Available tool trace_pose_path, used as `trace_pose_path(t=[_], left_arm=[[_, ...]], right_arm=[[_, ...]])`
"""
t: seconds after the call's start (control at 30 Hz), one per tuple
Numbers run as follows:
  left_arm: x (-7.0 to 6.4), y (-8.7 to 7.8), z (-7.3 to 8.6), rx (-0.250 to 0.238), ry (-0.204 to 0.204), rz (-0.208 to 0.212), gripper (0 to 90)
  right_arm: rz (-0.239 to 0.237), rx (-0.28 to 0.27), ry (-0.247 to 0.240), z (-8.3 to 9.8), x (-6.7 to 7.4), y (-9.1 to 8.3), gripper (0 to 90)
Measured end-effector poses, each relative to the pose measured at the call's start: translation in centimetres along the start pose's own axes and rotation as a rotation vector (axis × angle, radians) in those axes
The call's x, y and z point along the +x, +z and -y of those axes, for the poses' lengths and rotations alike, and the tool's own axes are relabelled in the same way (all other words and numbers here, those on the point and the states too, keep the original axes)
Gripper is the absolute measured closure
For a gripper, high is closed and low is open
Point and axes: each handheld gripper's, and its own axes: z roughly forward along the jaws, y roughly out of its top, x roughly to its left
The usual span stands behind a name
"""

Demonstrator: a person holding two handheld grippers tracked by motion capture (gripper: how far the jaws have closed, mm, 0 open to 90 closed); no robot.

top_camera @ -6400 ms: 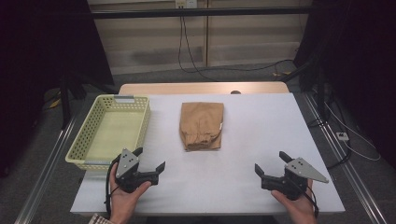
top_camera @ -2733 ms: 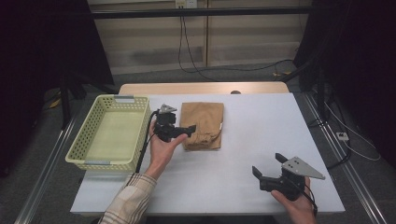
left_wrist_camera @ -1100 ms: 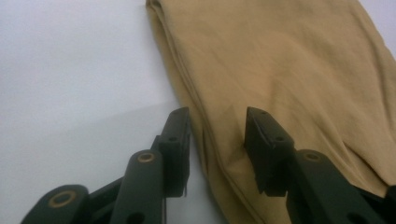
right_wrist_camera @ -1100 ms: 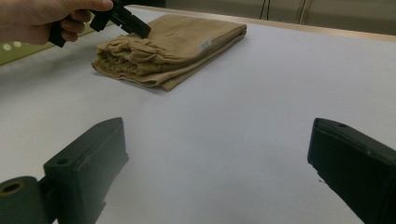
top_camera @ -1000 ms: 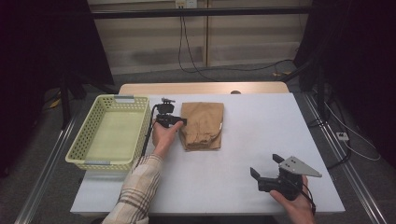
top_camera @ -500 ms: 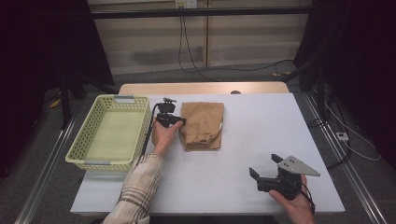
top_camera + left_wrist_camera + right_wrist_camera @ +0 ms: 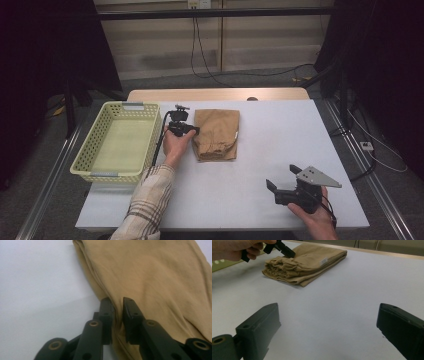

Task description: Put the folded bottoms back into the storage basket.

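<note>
A folded tan garment (image 7: pixel 216 132) lies in the middle of the white table (image 7: pixel 280 135), waistband end toward me. My left gripper (image 7: pixel 192 130) is at the garment's left edge. In the left gripper view its jaws (image 7: pixel 118 302) are pinched together with a fold of the tan fabric (image 7: pixel 155 277) between them. The right gripper view shows the garment (image 7: pixel 307 260) farther off with the left gripper (image 7: pixel 287 251) on its near corner. My right gripper (image 7: pixel 282 176) hovers near the front right of the table, open and holding nothing (image 7: pixel 327 317).
A pale yellow-green mesh basket (image 7: pixel 90 155) with nothing in it stands at the table's left, right beside the left hand. A wooden strip (image 7: pixel 215 94) runs along the table's far edge. Cables trail on the floor behind.
The left gripper went from the front left of the table up to the garment's left edge and has held there for the last second. The right gripper has drifted slightly left.
</note>
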Motion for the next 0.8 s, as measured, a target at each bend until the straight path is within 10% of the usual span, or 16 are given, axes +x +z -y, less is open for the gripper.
trace_pose_path(t=[0.8], left_arm=[[-0.8,-2.1,-0.8,-0.082,0.008,0.053,85.9]], right_arm=[[0.008,-0.008,-0.002,0.0,-0.1,-0.2,4.7]])
